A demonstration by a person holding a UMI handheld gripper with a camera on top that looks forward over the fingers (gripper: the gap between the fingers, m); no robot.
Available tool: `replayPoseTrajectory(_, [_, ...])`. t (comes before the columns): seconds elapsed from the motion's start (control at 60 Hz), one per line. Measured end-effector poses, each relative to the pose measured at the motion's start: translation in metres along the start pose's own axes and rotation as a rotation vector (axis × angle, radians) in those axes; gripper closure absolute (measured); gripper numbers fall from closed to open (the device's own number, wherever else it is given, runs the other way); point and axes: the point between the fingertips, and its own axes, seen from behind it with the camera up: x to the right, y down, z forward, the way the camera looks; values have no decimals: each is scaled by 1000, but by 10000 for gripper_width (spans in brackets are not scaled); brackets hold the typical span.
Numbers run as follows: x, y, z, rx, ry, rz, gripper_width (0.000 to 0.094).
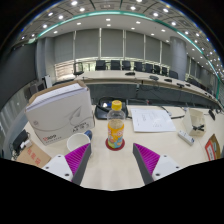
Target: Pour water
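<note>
Gripper (112,160): fingers apart, empty. Bottle (116,126): upright just beyond them, on table (150,140). Risk: off-centre approach likely topples it.

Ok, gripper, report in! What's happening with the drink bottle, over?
Gripper open, holding nothing. Orange drink bottle upright on the table, just ahead between the fingers, not gripped. White box to its left, path clear.

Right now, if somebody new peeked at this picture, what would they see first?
Most likely the bottle with the yellow cap and orange label, standing upright on the pale table just ahead of the open gripper. Next, the big white box beside the bottle, and some papers lying flat on its other side. Behind them stretch long rows of desks in a large room.
</note>
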Motion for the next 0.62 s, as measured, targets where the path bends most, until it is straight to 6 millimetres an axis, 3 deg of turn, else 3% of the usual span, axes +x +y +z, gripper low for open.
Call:
replayPoseTrajectory(0.117, [-17,4,-80,-33,50,-11,74])
replayPoseTrajectory(0.3, [-40,13,-157,-21,83,-7,74])
replayPoseTrajectory(0.417, [-45,21,-177,-22,96,-26,77])
replayPoseTrajectory(0.617, [-43,22,-182,-12,113,-29,75])
